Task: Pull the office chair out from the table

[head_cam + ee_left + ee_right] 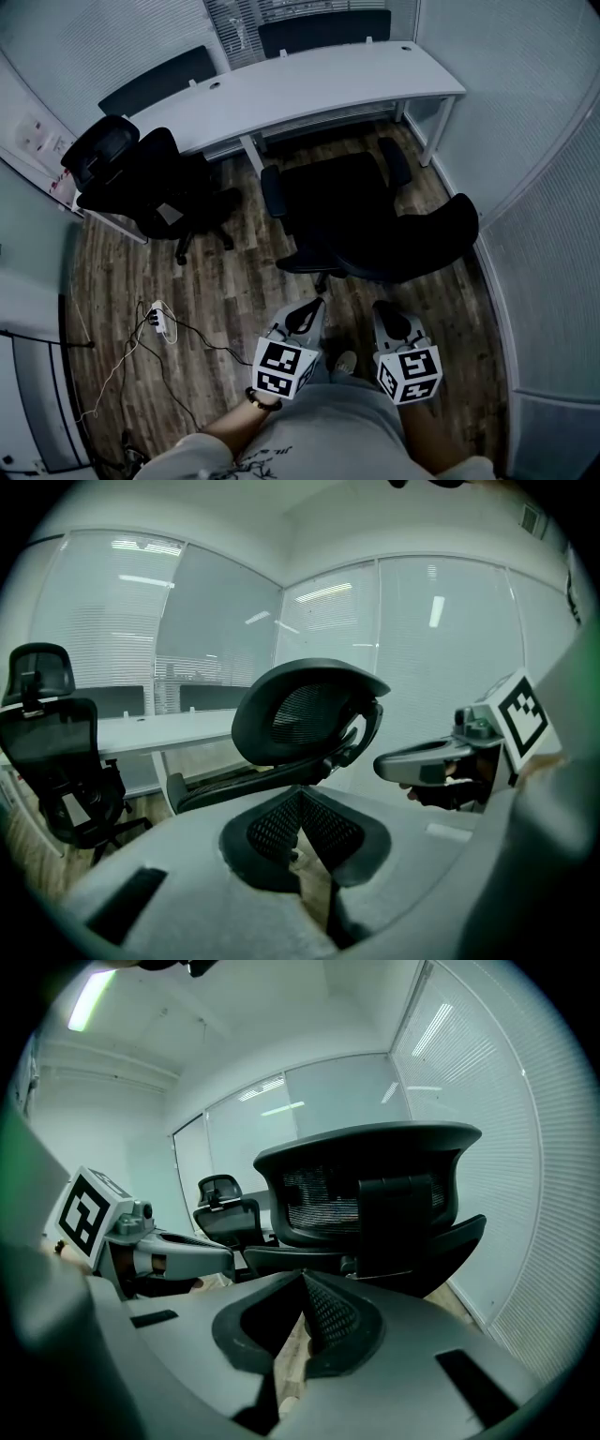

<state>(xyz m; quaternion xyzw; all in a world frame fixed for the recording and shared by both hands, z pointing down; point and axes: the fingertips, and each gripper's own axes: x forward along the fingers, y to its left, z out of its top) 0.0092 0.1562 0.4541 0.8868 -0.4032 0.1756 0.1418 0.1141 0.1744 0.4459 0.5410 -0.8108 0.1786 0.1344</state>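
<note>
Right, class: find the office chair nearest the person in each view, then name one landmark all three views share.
Head view: the office chair sits at centre, backrest lower right.
Left gripper view: centre, backrest seen from the side.
Right gripper view: centre right, backrest seen from behind.
Shared landmark: the second chair with a headrest, left of it in every view.
</note>
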